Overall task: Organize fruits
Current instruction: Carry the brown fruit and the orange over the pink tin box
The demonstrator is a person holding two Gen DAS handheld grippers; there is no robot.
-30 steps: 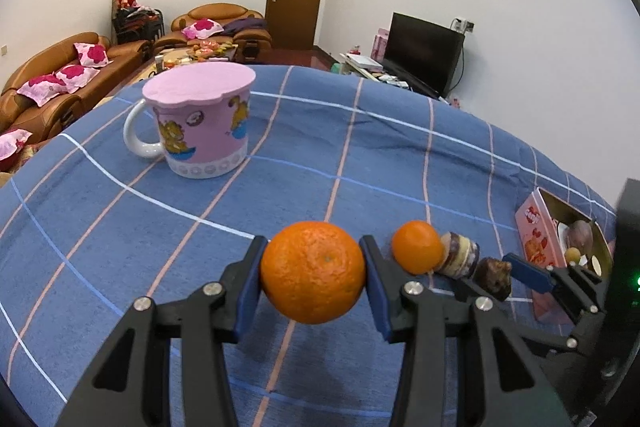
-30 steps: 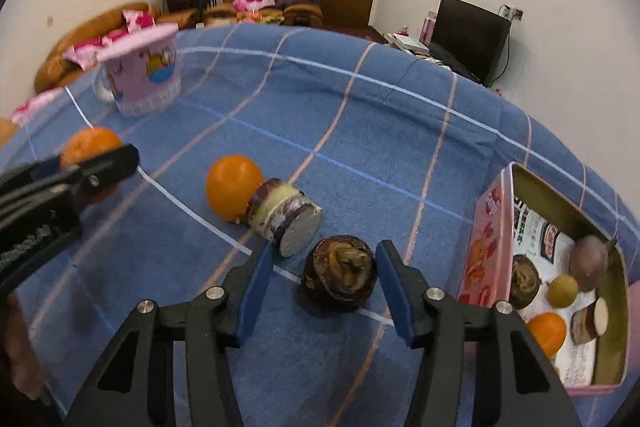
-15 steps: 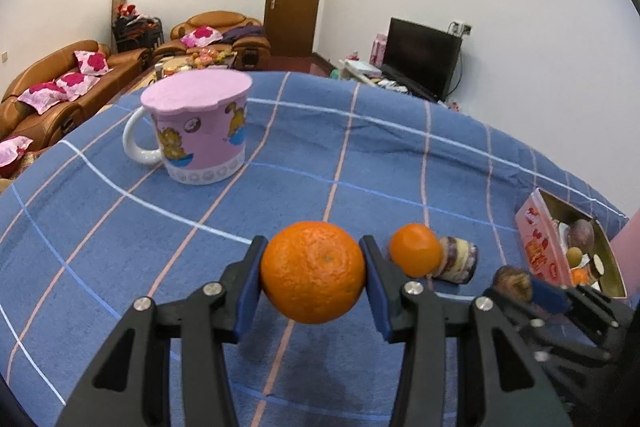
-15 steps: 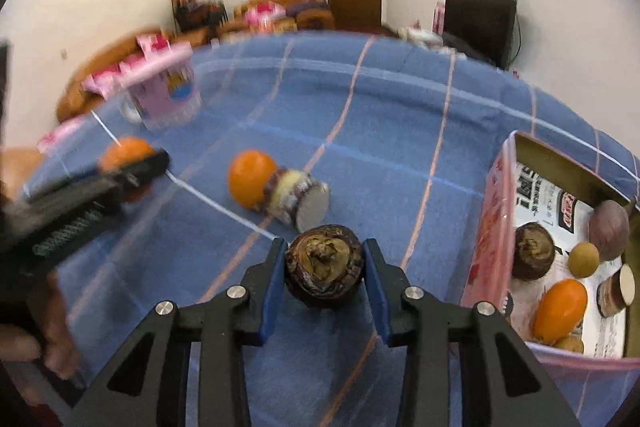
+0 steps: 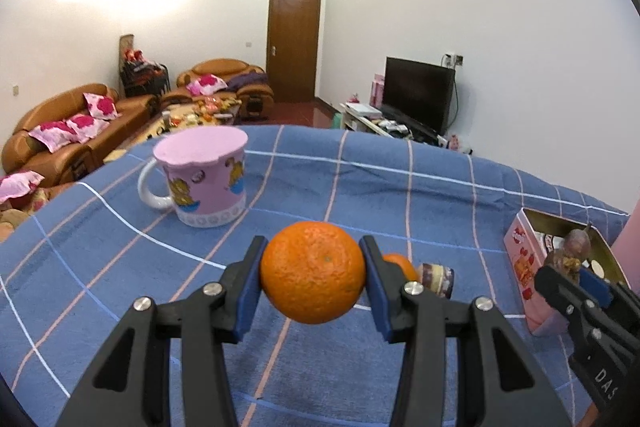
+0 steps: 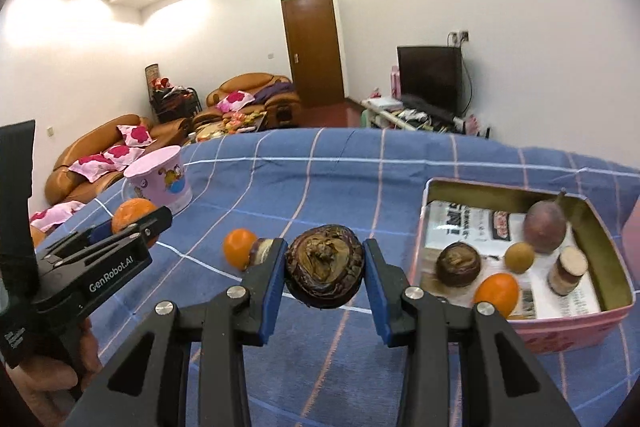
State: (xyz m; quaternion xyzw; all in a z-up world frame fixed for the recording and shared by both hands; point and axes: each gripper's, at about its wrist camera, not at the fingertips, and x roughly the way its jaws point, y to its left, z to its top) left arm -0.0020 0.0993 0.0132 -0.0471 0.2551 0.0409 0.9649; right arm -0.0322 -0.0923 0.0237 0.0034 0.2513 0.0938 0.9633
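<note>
My left gripper (image 5: 313,281) is shut on a large orange (image 5: 313,273), held above the blue checked cloth (image 5: 360,187). In the right wrist view this gripper (image 6: 132,227) appears at the left with the orange (image 6: 128,217) in its jaws. My right gripper (image 6: 325,269) is shut on a dark brown wrinkled fruit (image 6: 325,271), lifted off the cloth just left of the pink tin box (image 6: 560,331). The box holds several fruits. A small orange (image 6: 239,253) and a cut purple-skinned piece (image 6: 262,251) lie together on the cloth behind my right gripper.
A pink cartoon mug (image 5: 204,181) stands on the cloth at the far left. A hand (image 6: 48,371) grips the left tool's handle. Sofas, a door and a television fill the room beyond the table's far edge.
My right gripper closed on the dark fruit, lifted it off the cloth and carried it right toward the tin box. My left gripper rose a little with the orange still held.
</note>
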